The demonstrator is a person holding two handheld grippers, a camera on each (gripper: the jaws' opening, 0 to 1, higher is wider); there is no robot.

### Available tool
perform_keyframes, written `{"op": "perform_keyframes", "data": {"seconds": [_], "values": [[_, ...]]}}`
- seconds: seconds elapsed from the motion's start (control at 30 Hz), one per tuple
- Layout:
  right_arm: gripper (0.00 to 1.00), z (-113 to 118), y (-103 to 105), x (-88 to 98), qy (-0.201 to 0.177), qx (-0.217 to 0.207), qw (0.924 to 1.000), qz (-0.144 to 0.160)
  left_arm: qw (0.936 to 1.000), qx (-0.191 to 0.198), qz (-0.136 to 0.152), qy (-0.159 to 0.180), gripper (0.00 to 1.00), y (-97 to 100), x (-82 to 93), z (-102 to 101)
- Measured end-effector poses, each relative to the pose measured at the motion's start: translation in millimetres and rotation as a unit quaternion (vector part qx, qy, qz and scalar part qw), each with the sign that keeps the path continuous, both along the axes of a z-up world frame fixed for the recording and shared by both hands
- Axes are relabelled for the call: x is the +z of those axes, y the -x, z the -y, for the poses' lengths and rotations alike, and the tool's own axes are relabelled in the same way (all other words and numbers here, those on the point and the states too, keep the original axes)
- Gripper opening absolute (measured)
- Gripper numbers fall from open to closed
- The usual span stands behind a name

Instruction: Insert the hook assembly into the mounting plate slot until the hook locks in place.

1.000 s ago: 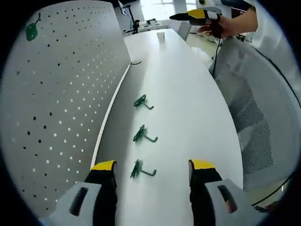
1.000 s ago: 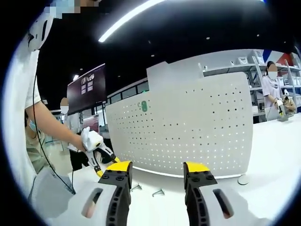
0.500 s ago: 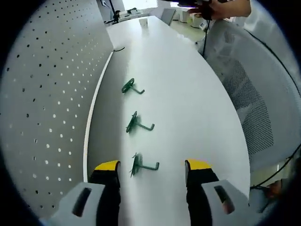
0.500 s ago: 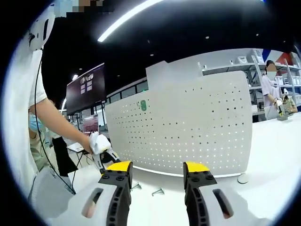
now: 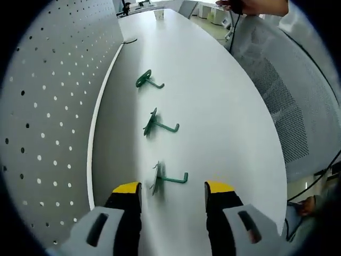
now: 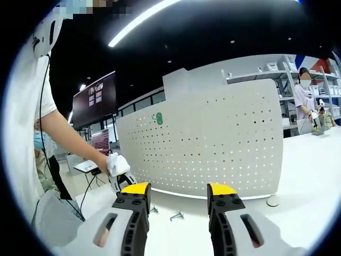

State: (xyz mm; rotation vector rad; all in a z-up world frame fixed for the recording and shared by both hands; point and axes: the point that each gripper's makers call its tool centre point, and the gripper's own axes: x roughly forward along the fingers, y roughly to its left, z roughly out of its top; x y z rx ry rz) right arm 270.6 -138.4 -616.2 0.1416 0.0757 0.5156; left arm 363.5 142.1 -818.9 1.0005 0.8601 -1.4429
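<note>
Three green hooks lie in a row on the white table beside the white pegboard (image 5: 48, 106): a near hook (image 5: 165, 178), a middle hook (image 5: 157, 125) and a far hook (image 5: 146, 80). My left gripper (image 5: 173, 194) is open just above the table, its yellow-tipped jaws on either side of the near hook and a little short of it. In the right gripper view my right gripper (image 6: 177, 194) is open and empty, held up facing the pegboard (image 6: 208, 149), where one green hook (image 6: 159, 118) hangs near the top left. Small hooks (image 6: 176, 216) lie at the board's foot.
A person's arm (image 6: 69, 138) holds the left gripper (image 6: 118, 170) at the left of the right gripper view. A mesh chair back (image 5: 290, 96) stands along the table's right edge. A cable (image 5: 127, 40) and a small cup (image 5: 159, 14) lie far down the table.
My left gripper has moved forward and down toward the near hook, which now sits closer between the jaws. The right gripper has held almost still.
</note>
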Motion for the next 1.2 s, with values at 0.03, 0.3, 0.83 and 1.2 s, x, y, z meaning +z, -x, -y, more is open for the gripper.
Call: {"op": "perform_keyframes", "data": {"seconds": [0.03, 0.3, 0.83, 1.2], "values": [[0.39, 0.4, -0.1, -0.1, 0.001, -0.001, 1.0, 0.0, 0.9999, -0.007, 0.001, -0.011, 0.45, -0.5, -2.3, -2.5], [0.38, 2.4, 0.1, -1.3, -0.001, -0.005, 1.0, -0.003, 0.9999, 0.006, -0.012, -0.007, 0.4, -0.8, -6.1, -0.9], [0.38, 6.5, -0.2, -0.2, -0.002, -0.015, 0.9999, -0.002, 0.9995, 0.023, -0.011, -0.016, 0.26, -6.1, -11.1, -2.5], [0.38, 7.8, -0.3, -0.2, 0.0, -0.017, 0.9999, -0.002, 0.9995, 0.026, 0.009, -0.013, 0.05, -9.0, -11.8, -3.0]]}}
